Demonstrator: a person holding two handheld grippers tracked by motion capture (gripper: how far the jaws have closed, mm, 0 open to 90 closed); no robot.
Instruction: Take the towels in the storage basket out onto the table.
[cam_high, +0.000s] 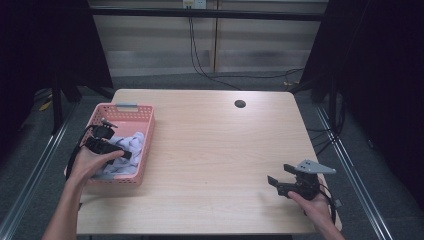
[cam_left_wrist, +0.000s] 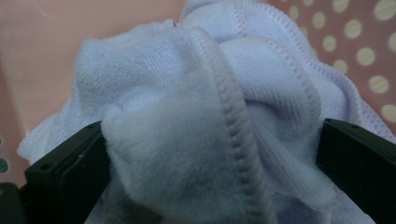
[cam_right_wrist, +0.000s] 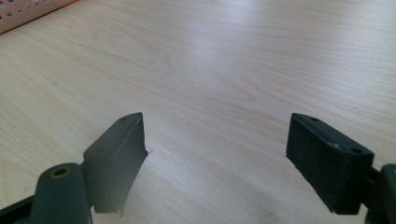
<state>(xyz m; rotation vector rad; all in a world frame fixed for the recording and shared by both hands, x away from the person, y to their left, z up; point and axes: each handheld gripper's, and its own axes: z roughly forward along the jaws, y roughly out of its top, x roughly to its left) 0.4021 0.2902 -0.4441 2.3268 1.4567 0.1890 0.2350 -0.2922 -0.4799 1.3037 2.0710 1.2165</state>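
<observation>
So the left gripper (cam_high: 107, 147) is down in the pink basket (cam_high: 142, 117) at the left of the high view, and its jaws sit on either side of a bunched fold of the pale lilac towel (cam_left_wrist: 196, 121), touching it but not clearly pinched shut yet, so I'd call it spread around the cloth. The towel looks soft, fluffy and light, no risk of breaking, but floppy: it'll sag and drag when lifted. The thick stitched hem (cam_left_wrist: 233, 126) running up the middle of the left gripper view seems the best bite. The right gripper (cam_high: 285, 184) waits at the lower right with jaws wide apart, holding nothing. The wooden table (cam_high: 215, 150) is smooth and bare, with dark curtains around the room.
</observation>
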